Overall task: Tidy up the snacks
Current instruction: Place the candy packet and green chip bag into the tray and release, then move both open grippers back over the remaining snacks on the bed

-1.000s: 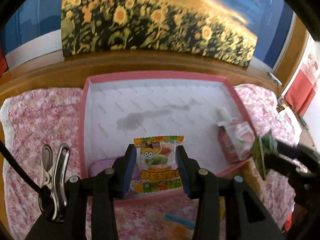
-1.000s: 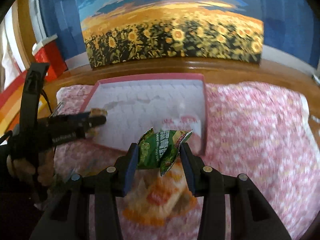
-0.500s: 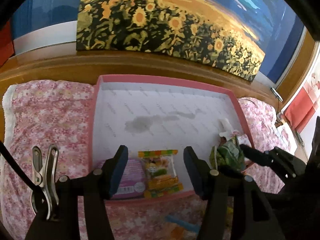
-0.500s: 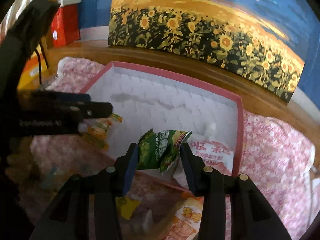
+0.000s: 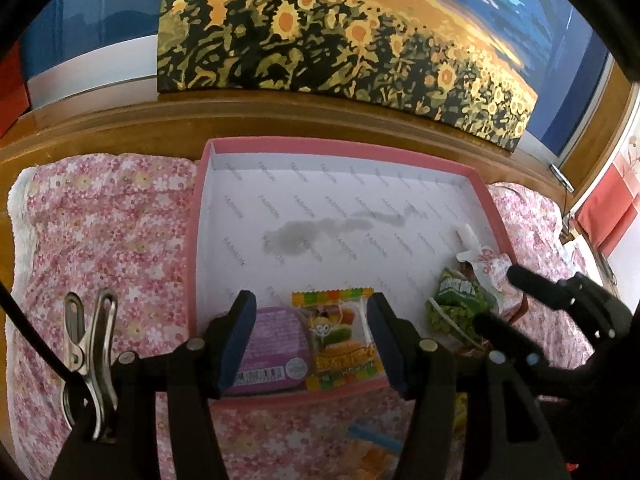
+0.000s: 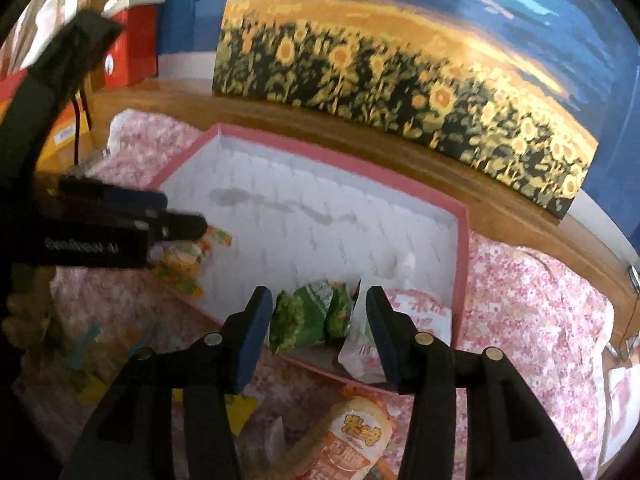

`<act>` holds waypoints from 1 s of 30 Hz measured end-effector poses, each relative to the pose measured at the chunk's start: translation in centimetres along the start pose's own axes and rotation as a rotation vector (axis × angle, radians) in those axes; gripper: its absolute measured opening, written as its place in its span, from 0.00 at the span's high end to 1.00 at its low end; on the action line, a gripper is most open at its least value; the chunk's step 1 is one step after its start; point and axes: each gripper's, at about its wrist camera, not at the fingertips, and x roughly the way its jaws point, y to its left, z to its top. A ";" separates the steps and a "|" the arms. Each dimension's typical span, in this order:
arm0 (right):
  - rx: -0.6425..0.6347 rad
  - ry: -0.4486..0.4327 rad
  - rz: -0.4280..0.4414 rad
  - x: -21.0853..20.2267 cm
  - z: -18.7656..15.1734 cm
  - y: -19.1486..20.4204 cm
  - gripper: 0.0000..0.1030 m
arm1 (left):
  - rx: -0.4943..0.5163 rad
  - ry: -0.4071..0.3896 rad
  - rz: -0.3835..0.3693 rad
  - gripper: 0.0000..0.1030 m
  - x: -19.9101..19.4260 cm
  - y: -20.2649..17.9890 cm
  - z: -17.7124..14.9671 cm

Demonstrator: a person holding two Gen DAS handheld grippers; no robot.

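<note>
A pink box [image 5: 192, 240] with a white inside rests on flowered cloth. In its near left corner lie a round purple snack [image 5: 272, 344] and a candy packet [image 5: 340, 332], side by side. My left gripper [image 5: 312, 336] hovers open over them, touching neither. At the box's near right, a green packet [image 6: 312, 316] lies between the fingers of my right gripper [image 6: 318, 326], whose jaws are opening; the pads stand just off it. A white and red packet [image 6: 420, 312] sits beside it. The left wrist view shows the right gripper [image 5: 496, 296] and the green packet [image 5: 456, 304] at its right.
An orange snack packet [image 6: 352, 440] and small blue and yellow pieces lie on the flowered cloth [image 5: 100, 232] in front of the box. A sunflower painting [image 5: 320, 40] leans behind on the wooden ledge. A red box [image 6: 132, 44] stands far left. A metal clip [image 5: 88, 344] hangs on the left gripper.
The left gripper opened and let the candy packet drop into the box beside the purple snack. The right gripper carried the green packet over the box's near right corner and its jaws widened.
</note>
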 end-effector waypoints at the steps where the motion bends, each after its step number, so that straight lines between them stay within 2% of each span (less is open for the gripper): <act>1: 0.003 -0.016 0.005 -0.3 0.2 0.0 0.51 | -0.001 -0.002 0.000 0.41 -0.1 0.1 -0.1; 3: -0.002 -0.031 0.021 -0.5 0.6 0.1 0.52 | -0.001 -0.002 -0.001 0.41 -0.4 0.3 -0.1; 6: 0.007 -0.013 0.051 -0.5 0.9 0.2 0.62 | 0.005 -0.004 0.000 0.41 -1.1 0.6 -0.1; 9: 0.028 -0.012 0.057 -1.1 0.7 0.0 0.62 | 0.014 -0.029 -0.001 0.41 -2.7 1.0 -0.4; 15: 0.127 -0.013 0.006 -3.0 -0.4 -1.1 0.62 | 0.040 -0.098 0.033 0.41 -6.1 0.7 -1.1; 19: 0.141 -0.072 -0.017 -6.1 -1.4 -0.8 0.62 | 0.026 -0.132 0.030 0.41 -8.8 0.4 -2.1; 24: 0.150 -0.114 -0.020 -8.6 -2.5 -0.5 0.62 | 0.047 -0.165 0.036 0.41 -11.6 -0.3 -3.7; 30: 0.202 -0.104 -0.050 -10.0 -3.9 -1.5 0.62 | 0.035 -0.168 0.055 0.41 -13.0 -0.1 -5.3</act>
